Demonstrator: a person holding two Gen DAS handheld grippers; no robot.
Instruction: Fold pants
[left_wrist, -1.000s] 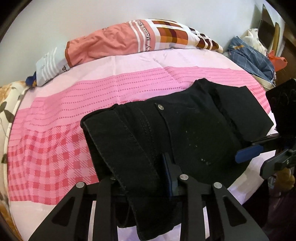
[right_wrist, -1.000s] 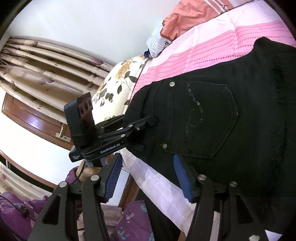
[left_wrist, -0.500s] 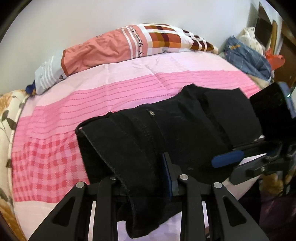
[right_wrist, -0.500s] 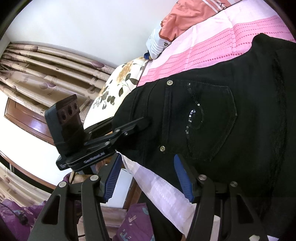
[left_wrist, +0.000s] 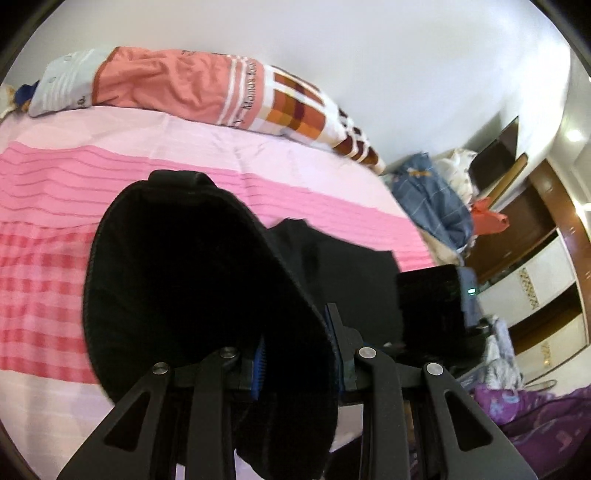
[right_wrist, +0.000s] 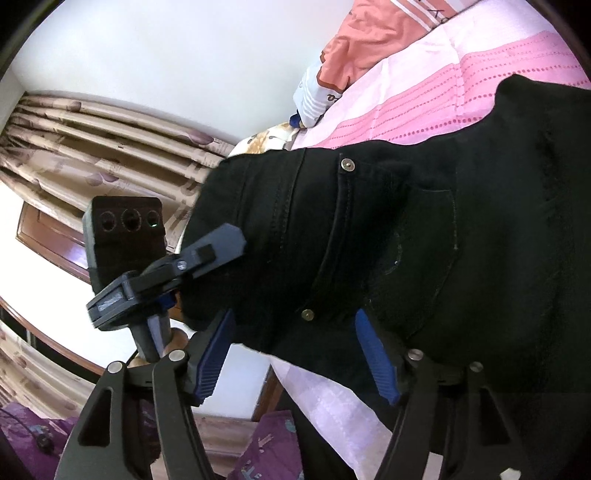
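Left hand-held gripper (left_wrist: 295, 360) is clamping the waistband end of the black pants (right_wrist: 424, 240), jaws nearly together on the cloth. Compared with a second ago, that end is now lifting off the bed (left_wrist: 110, 177) and curling up toward the left wrist lens, where before it lay flat with the pocket rivet showing. Reading this as the start of a fold, the near end being carried over the rest of the garment (a judgement, not something seen).

Right hand-held gripper (right_wrist: 299, 354) is standing with its jaws apart; they have just been opening wider. In the right wrist view the edge of the pants near the lower rivet is lying between the blue pads, but neither pad looks to be pressing on it.

The rest of the pants is lying on the pink bedsheet, near the bed's edge.

Hard to make out:
- Raised cloth is blocking much of the left wrist view; the far leg ends are hidden.
- Left wrist picture is blurred.
- Whether the cloth is touching the right pads, cannot tell.
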